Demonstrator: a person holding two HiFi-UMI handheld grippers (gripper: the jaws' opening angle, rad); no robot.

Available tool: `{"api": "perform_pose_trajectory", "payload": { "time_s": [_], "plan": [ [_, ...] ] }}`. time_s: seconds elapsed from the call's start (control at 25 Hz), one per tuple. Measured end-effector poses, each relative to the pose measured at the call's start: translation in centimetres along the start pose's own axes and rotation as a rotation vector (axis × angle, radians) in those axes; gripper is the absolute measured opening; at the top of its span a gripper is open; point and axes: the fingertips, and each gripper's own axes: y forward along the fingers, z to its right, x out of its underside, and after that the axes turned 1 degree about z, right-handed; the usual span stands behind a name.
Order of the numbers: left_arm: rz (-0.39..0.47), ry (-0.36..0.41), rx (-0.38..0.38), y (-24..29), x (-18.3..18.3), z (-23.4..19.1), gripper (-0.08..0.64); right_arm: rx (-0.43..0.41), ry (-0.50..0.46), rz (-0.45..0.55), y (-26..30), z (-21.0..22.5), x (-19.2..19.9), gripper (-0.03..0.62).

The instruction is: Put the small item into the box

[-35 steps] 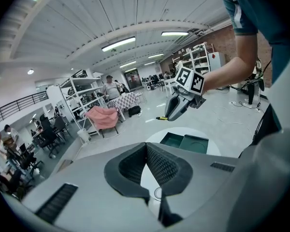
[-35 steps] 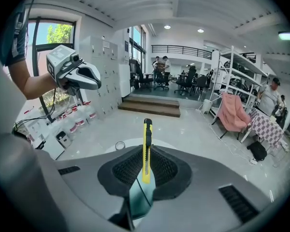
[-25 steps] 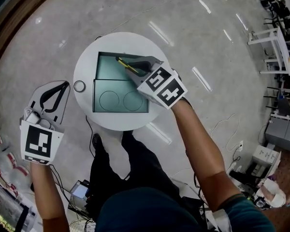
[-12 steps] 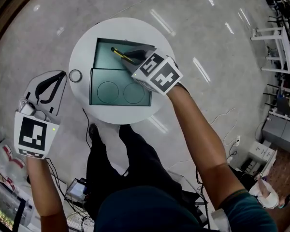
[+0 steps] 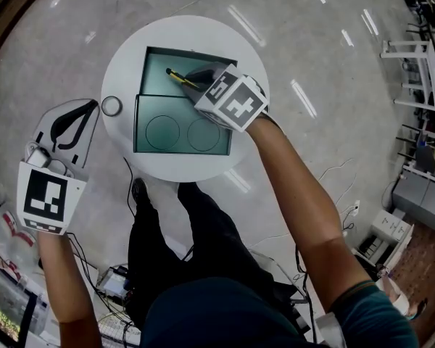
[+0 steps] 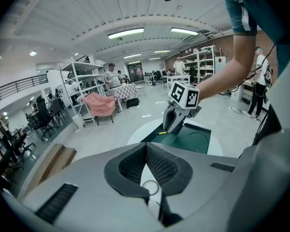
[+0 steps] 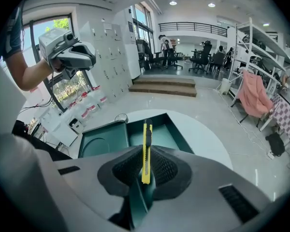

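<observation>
Eased slightly farther over the box point(image 5: 148, 72), right gripper point(image 5: 193, 76) fingers clamp the yellow knife point(image 7: 146, 148); left gripper point(image 5: 96, 106) fingers closed, empty.

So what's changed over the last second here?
Not much. The right gripper has eased the yellow utility knife slightly further over the open green box, jaws still shut on it. The left gripper, the ring and the box stayed put.

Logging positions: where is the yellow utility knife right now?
In the head view, the yellow utility knife is clamped in the right claw, over the open dark green box on the round white table.
</observation>
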Motion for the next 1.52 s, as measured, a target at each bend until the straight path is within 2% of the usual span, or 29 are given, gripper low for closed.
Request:
{"api": "perform_pose_trajectory", "payload": {
  "time_s": [0.44, 0.64, 0.8, 1.04, 1.32, 1.52],
  "plan": [
    [-0.001, 0.003, -0.002, -0.4, 0.3, 0.2, 0.018, -0.017, -0.005, -0.079, 1.8, -0.1, 2.3, 0.066],
    [-0.003, 0.033, -0.013, -0.9, 0.7, 0.0, 0.018, -0.003, -0.003, -0.100, 2.2, -0.1, 3.2, 0.066],
    [0.004, 0.017, -0.008, -1.5, 0.2, 0.4, 0.018, 0.009, -0.010, -0.113, 2.0, -0.2, 3.6, 0.066],
    [0.010, 0.056, -0.018, -2.8, -0.8, 0.4, 0.018, 0.032, -0.012, -0.107, 0.6, -0.1, 2.9, 0.066],
    [0.028, 0.098, -0.034, -6.6, -2.3, 0.5, 0.018, 0.083, -0.031, -0.075, -2.9, -2.0, 0.0, 0.066],
    [0.081, 0.070, -0.020, -9.3, -4.6, 0.7, 0.018, 0.125, -0.037, -0.017, -6.5, -3.2, -3.1, 0.066]
  ]
}}
